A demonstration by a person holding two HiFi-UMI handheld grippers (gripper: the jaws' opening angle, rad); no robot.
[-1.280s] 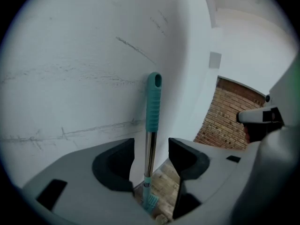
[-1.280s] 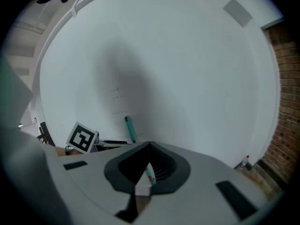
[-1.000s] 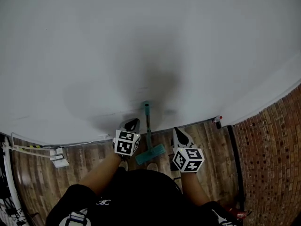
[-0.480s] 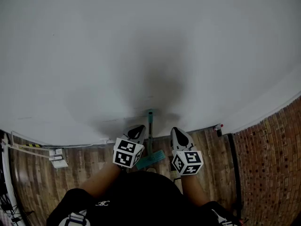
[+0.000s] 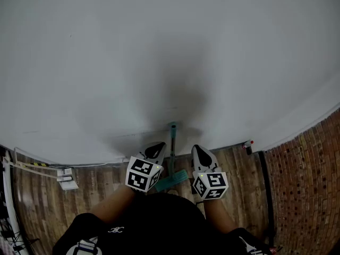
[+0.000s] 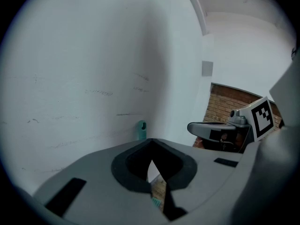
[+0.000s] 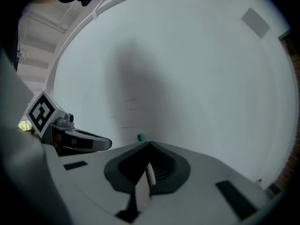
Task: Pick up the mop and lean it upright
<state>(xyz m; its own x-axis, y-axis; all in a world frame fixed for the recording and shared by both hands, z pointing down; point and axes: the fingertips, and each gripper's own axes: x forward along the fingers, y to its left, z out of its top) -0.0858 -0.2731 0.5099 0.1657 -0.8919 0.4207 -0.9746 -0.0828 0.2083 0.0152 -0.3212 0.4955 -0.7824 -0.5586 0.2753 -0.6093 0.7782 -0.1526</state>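
The teal mop [image 5: 172,149] stands upright against the white wall, its flat head [image 5: 171,180] on the wooden floor. My left gripper [image 5: 158,147] hangs just left of the handle and my right gripper [image 5: 197,149] just right of it; both are clear of it. Each has its jaws shut with nothing held. In the left gripper view, the handle's top [image 6: 141,129] shows above my shut left gripper [image 6: 151,144], with the right gripper [image 6: 220,129] beside it. The right gripper view shows the handle tip [image 7: 140,137] beyond my shut right gripper [image 7: 150,146].
A big white wall [image 5: 170,62] fills the front. A brick wall [image 5: 308,163] stands at the right with a dark pole [image 5: 267,195] along it. A small red-capped thing [image 5: 248,144] sits at the wall's foot. A white conduit and box [image 5: 66,178] lie at the left.
Both grippers have drawn slightly nearer each other, on either side of the mop. The mop handle looks more upright and stays against the wall.
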